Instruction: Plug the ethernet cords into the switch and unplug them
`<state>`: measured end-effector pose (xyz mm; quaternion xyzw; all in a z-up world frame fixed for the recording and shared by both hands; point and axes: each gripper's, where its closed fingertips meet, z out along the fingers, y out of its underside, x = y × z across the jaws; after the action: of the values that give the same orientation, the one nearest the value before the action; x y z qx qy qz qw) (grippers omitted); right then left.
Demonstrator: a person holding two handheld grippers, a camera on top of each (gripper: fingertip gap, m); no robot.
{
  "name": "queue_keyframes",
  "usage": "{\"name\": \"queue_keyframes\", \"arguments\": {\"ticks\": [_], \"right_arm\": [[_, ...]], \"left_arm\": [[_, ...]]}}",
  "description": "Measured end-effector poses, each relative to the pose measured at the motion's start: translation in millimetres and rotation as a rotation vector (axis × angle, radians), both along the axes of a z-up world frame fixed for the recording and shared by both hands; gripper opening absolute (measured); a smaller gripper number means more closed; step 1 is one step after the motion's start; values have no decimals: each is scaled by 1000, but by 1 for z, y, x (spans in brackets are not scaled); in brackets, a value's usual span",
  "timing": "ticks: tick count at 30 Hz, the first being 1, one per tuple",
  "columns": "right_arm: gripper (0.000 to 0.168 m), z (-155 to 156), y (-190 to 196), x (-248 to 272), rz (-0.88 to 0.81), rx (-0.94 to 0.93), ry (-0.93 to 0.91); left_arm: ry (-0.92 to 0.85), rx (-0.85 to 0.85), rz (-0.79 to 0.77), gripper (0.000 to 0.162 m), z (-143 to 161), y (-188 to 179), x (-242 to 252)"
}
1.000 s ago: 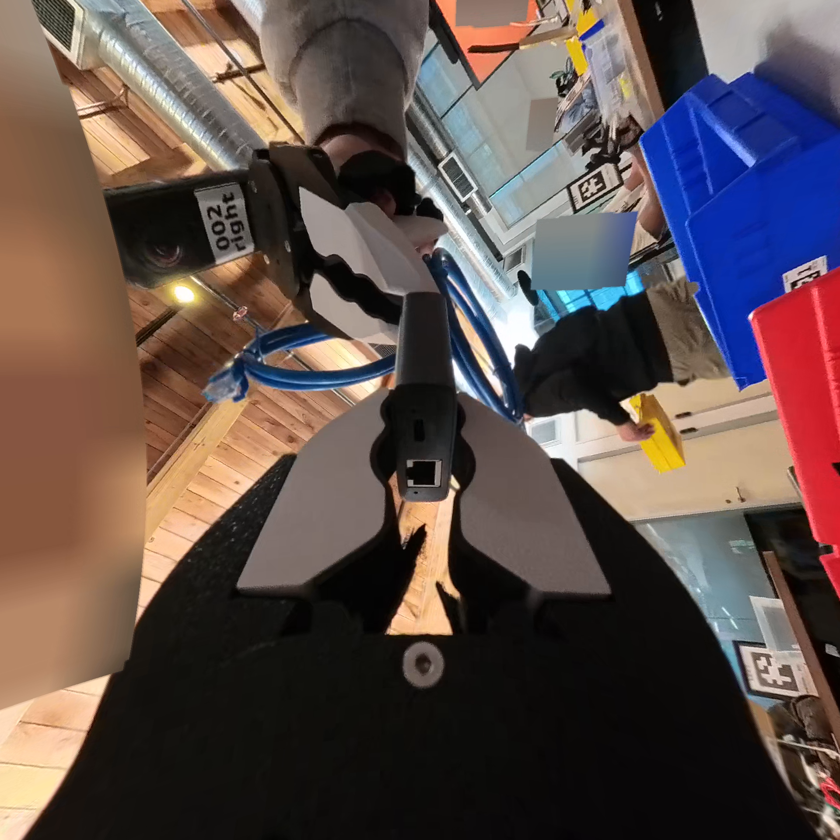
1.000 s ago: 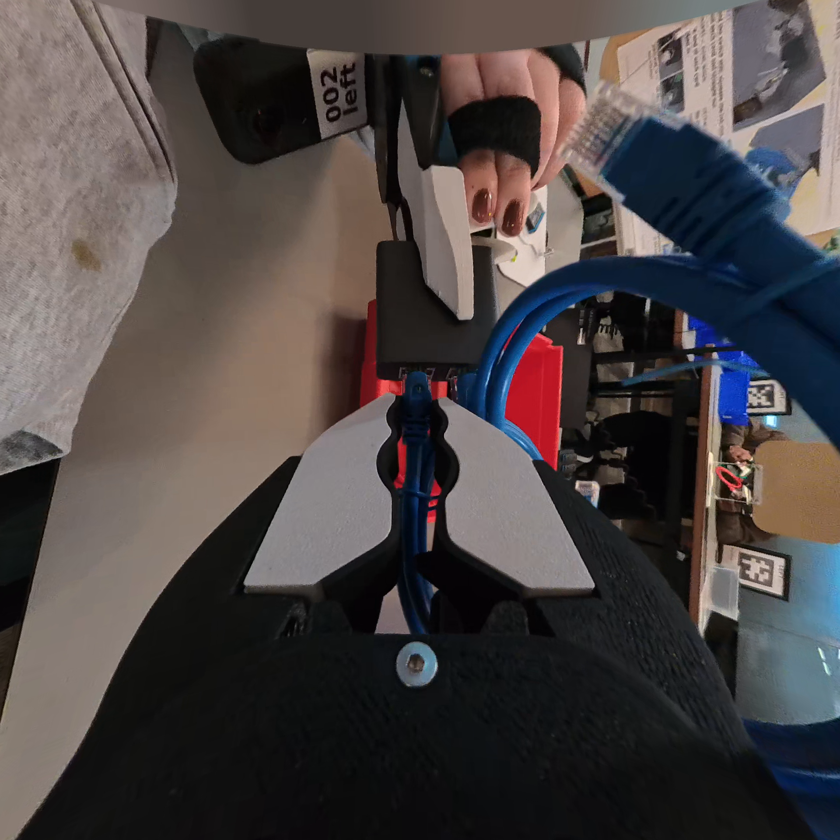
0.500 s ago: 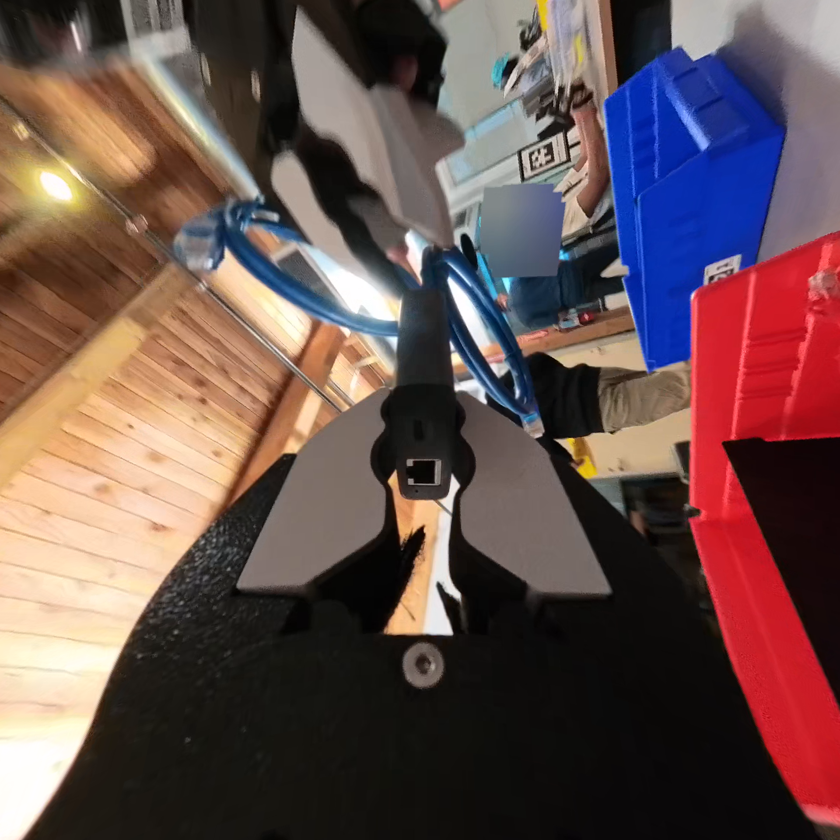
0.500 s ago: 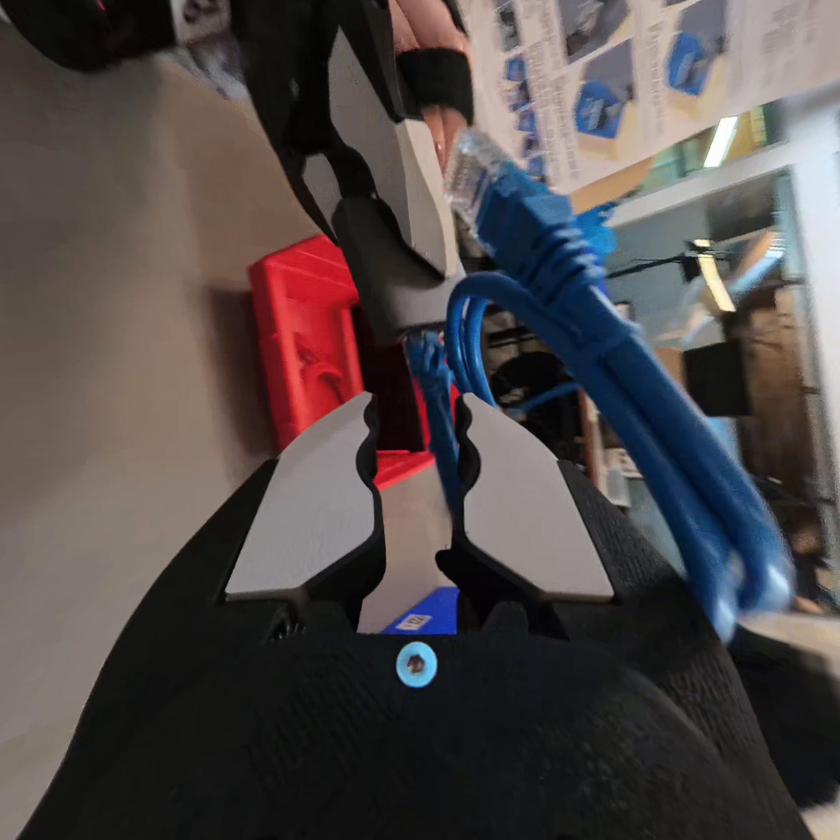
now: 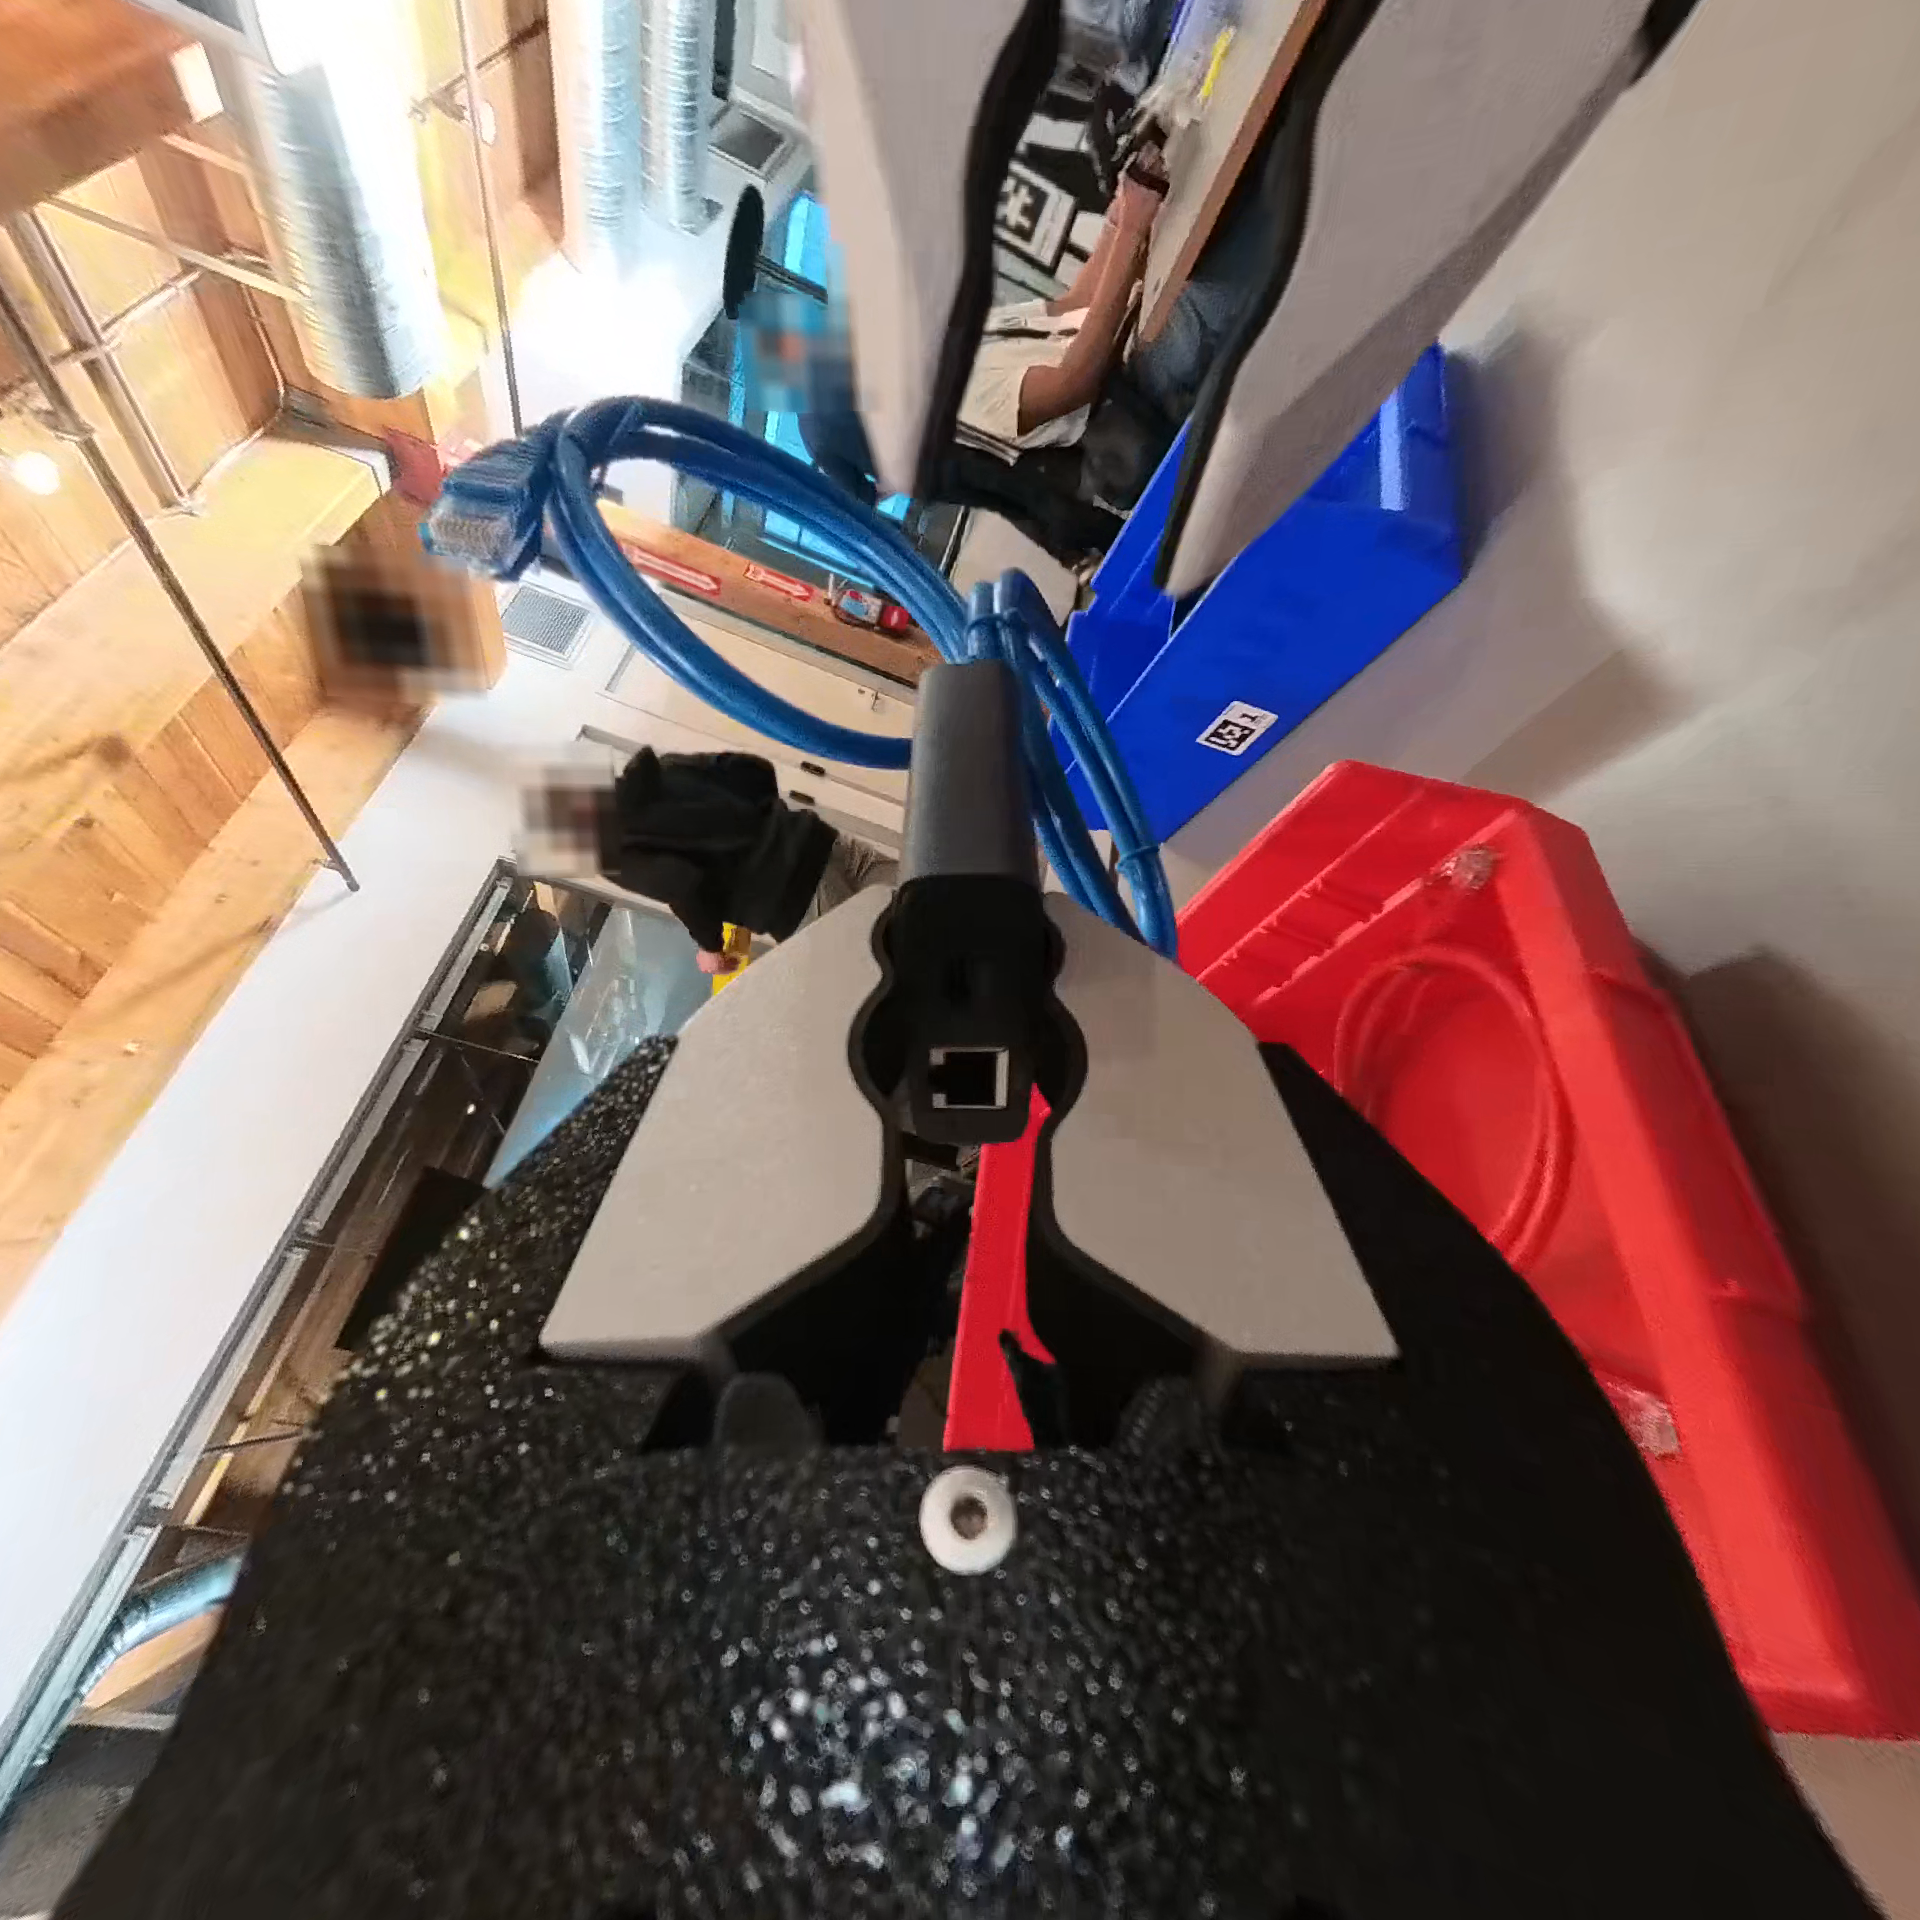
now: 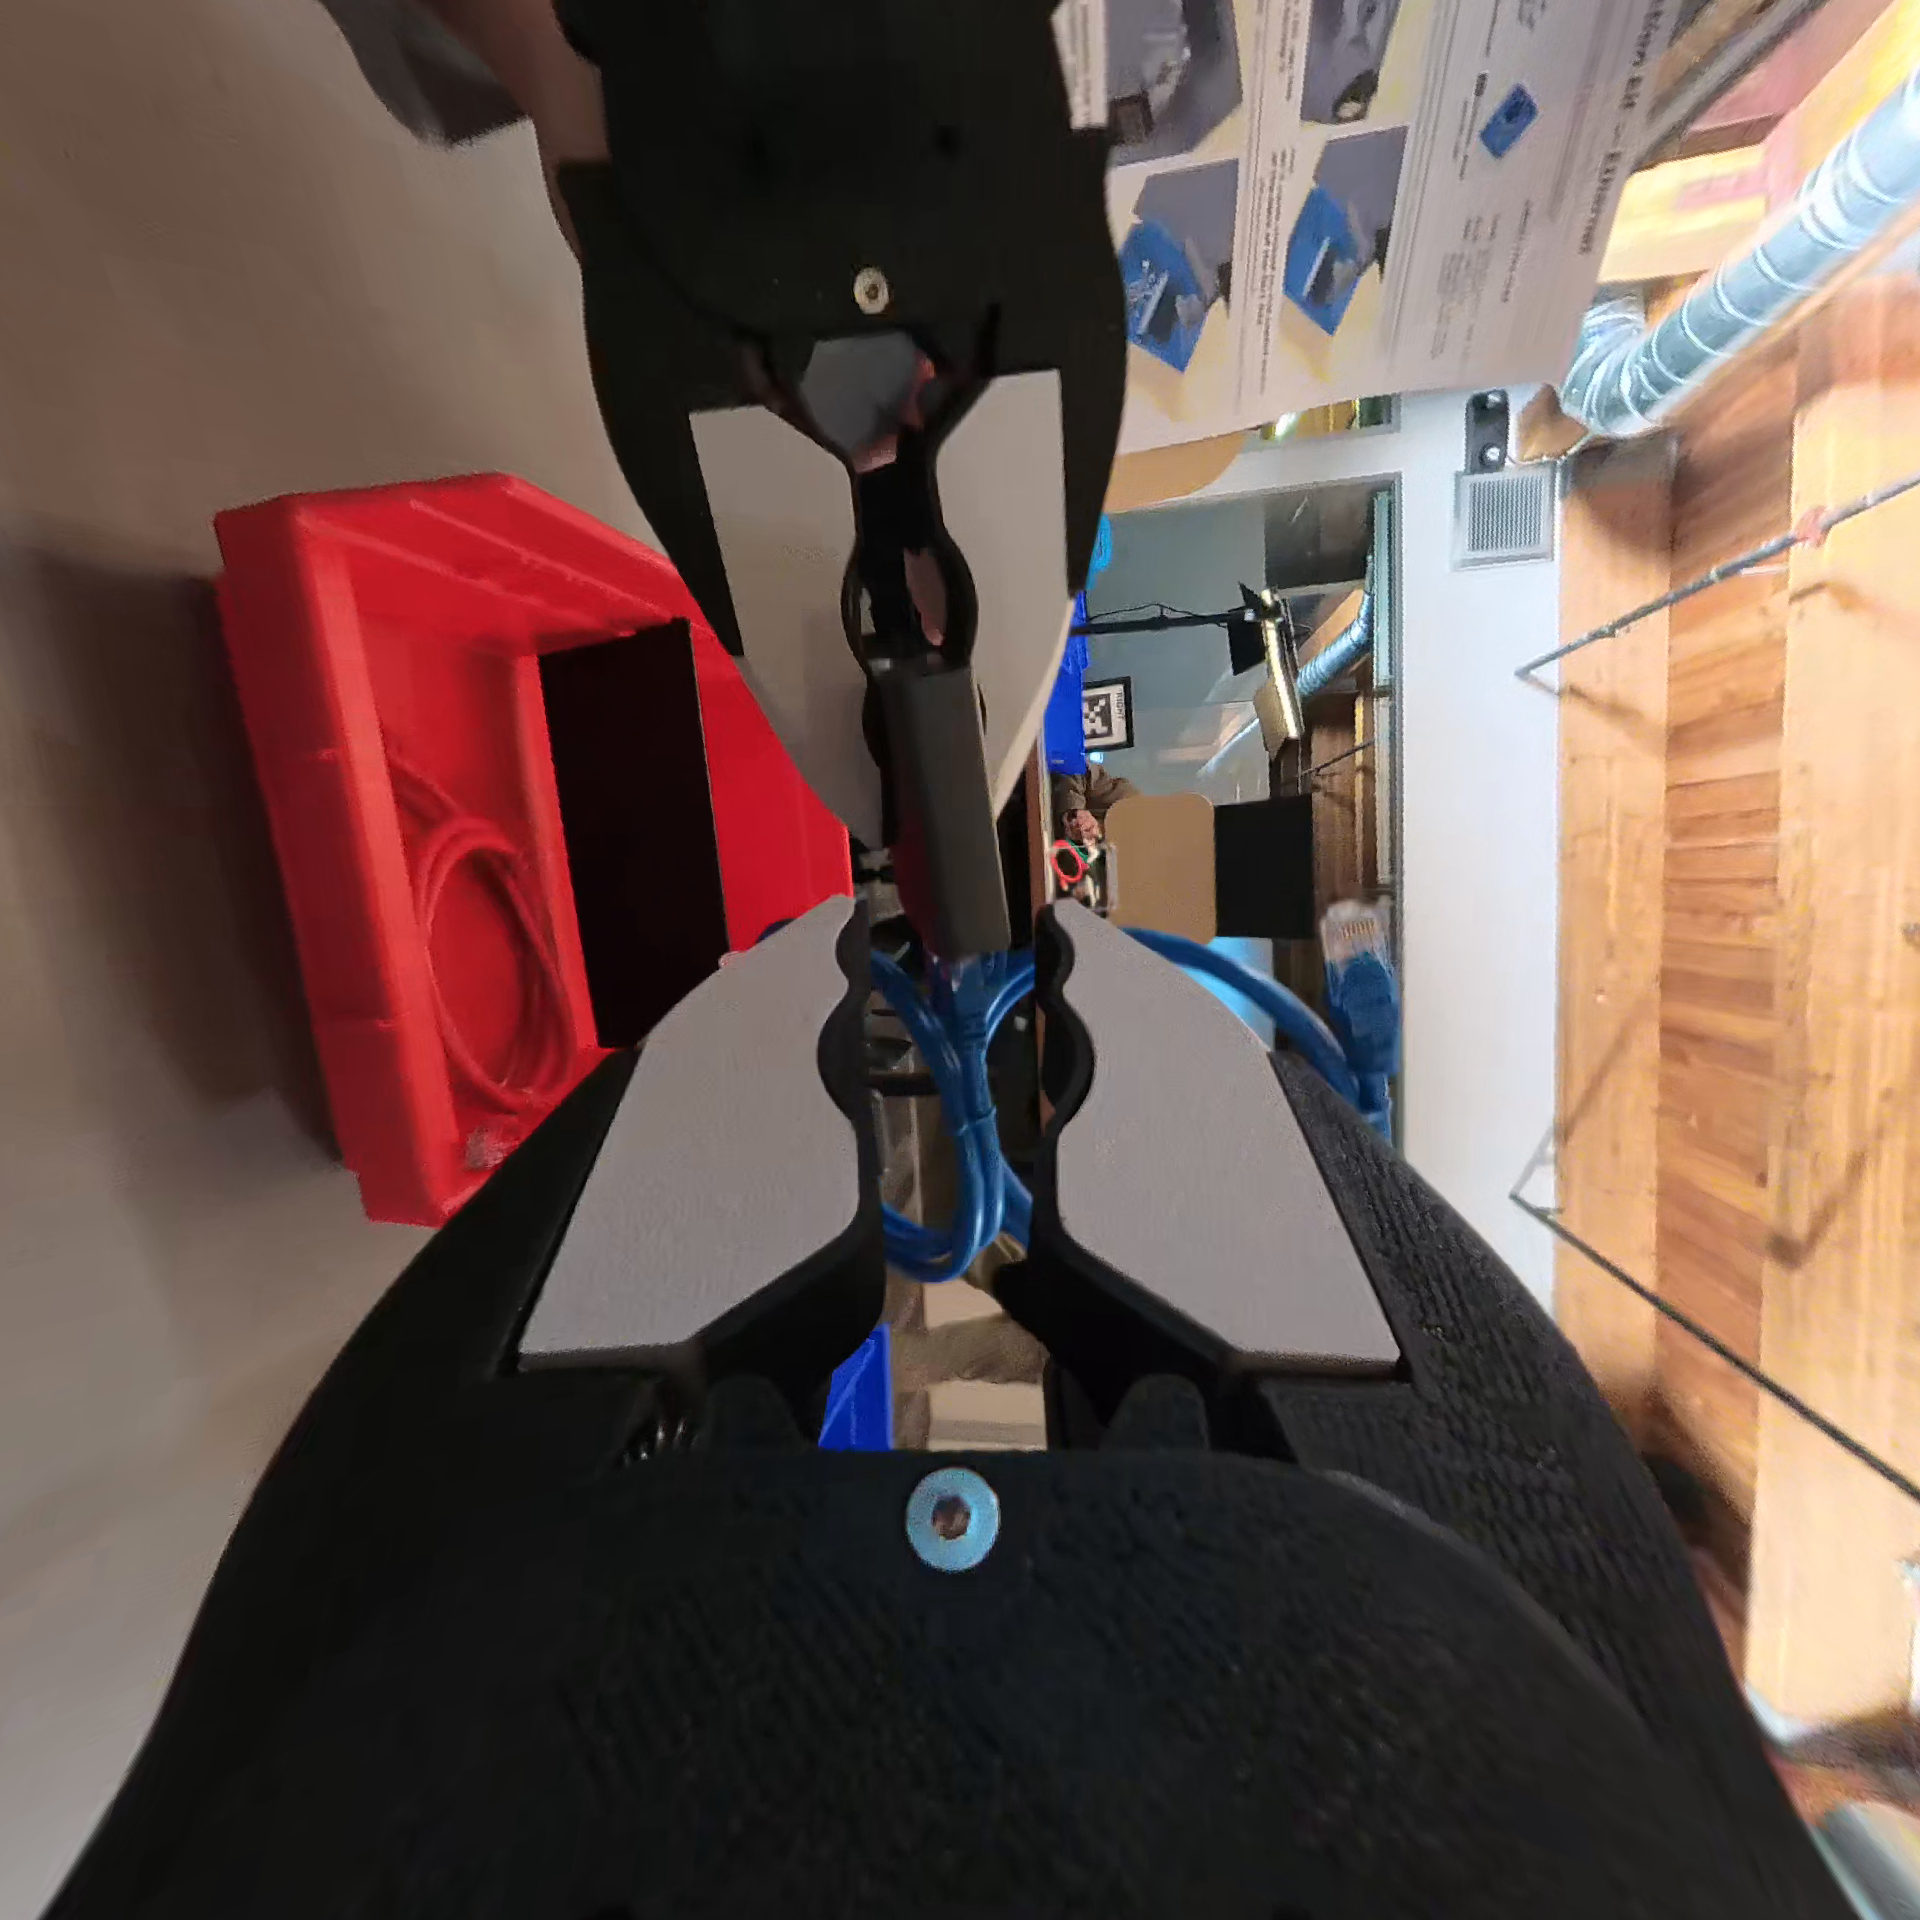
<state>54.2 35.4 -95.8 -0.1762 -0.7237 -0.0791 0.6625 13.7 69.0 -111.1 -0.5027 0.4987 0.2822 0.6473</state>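
Left gripper [image 5: 961, 997] clamped on black adapter [image 5: 966, 790], held in the air above the red bin [image 5: 1507, 1143]. Blue cable [image 5: 727, 582] plugged into its far end, limp and light. Right gripper [image 6: 951, 997] jaws apart, empty, just beside the plug; probably best gripped on the rigid adapter body.

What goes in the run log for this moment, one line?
left gripper: shut on black adapter | blue cable: plugged into adapter's far end | right gripper: open, holding nothing | red bin: beside

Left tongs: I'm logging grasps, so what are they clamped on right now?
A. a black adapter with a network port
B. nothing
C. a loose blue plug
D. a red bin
A: the left tongs are shut on the black adapter, with the blue cable plugged into its far end.
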Motion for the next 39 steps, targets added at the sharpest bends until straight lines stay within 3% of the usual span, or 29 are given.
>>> {"name": "queue_keyframes", "arguments": {"ticks": [6,9,11,14,17,22,26,32,39], "right_arm": [[38,-13,15,-21,-56,81,-96],[21,-19,17,-24,-67,117,-142],[20,-20,17,-24,-73,105,-136],[20,-17,19,-18,-78,27,-115],[20,-18,33,-5,-117,-9,-73],[20,-15,94,40,-297,23,38],[20,-10,140,81,-401,-2,104],[20,-8,199,120,-494,17,94],[20,-3,225,129,-510,22,97]], "left_arm": [[67,-69,-44,20,-9,-8,11],[97,-55,-62,20,-10,-11,16],[110,-36,-58,21,-10,-11,15],[21,22,-51,38,3,-11,16],[-59,-54,-25,57,8,-11,10],[-292,25,-6,74,51,-20,-11],[-348,65,54,71,70,-26,-31],[-356,88,181,66,74,-19,-67],[-418,3,200,64,63,-6,-83]]}}
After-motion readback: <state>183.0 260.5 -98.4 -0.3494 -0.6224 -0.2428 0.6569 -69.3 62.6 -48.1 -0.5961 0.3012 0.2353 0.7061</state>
